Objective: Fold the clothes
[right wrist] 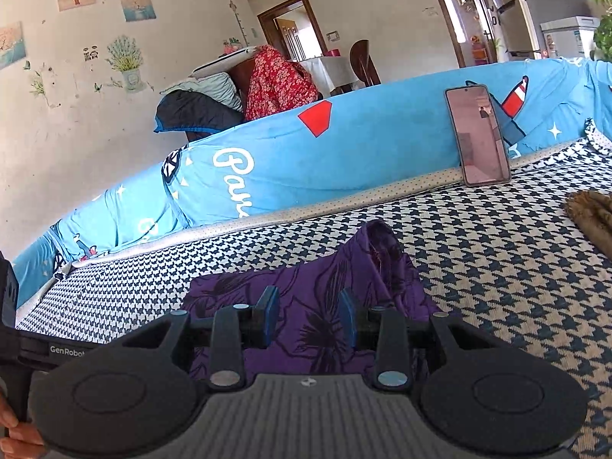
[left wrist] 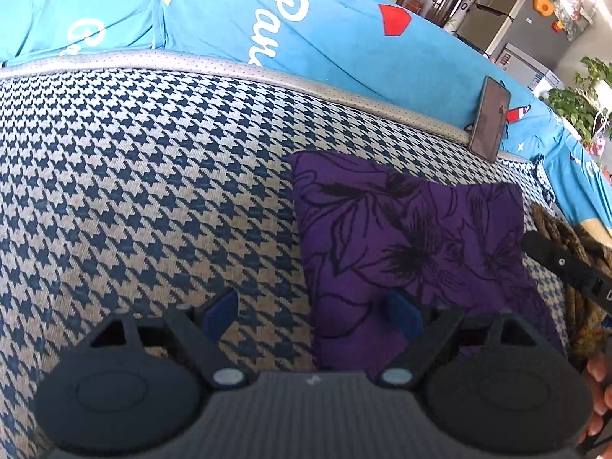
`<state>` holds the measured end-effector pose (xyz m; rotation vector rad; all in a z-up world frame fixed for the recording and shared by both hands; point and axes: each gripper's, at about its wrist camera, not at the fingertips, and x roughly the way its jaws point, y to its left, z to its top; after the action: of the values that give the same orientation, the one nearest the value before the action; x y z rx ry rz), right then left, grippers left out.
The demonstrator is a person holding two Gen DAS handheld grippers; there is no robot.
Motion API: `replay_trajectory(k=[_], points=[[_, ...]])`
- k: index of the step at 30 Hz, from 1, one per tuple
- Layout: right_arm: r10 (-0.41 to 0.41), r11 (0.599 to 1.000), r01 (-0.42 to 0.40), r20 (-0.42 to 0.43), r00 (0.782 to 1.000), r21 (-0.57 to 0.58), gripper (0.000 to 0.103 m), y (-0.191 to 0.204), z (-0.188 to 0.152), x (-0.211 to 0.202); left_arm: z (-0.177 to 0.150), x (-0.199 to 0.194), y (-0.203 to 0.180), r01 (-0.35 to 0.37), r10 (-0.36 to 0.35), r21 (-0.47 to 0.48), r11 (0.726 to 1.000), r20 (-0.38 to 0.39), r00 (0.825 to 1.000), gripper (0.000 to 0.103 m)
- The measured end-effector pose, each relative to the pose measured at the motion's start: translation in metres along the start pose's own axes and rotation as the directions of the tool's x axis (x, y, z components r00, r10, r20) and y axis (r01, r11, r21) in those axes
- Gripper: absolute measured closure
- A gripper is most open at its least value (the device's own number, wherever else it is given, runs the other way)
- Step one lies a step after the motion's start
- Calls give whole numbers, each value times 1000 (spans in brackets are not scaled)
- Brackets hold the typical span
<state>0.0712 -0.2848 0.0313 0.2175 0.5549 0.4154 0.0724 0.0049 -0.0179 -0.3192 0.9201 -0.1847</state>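
Left hand-held gripper (left wrist: pixel 311 315) tilts down, jaws wide apart; right hand-held gripper (right wrist: pixel 310 319) hovers, parted, over purple cloth (right wrist: pixel 306 306).

- Your left gripper (left wrist: pixel 311 311) hangs with jaws wide apart over the houndstooth sofa seat (left wrist: pixel 134 191), nothing between them.
- The folded purple garment (left wrist: pixel 413 237) lies flat, its left edge under your right-hand pad.
- A phone (left wrist: pixel 490 118) leans against the blue backrest cover (left wrist: pixel 344 38).

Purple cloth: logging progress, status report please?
Left gripper open, right gripper open, both empty. Purple cloth folded on houndstooth cover. Phone behind, clear.
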Motion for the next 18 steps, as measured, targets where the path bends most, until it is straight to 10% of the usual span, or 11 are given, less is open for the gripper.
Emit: replay_trajectory(k=[18], points=[[-130,983,139,-81,988,122,71,-38,-5,62,58,71,21,-66,68,-150,986,4,998,5]])
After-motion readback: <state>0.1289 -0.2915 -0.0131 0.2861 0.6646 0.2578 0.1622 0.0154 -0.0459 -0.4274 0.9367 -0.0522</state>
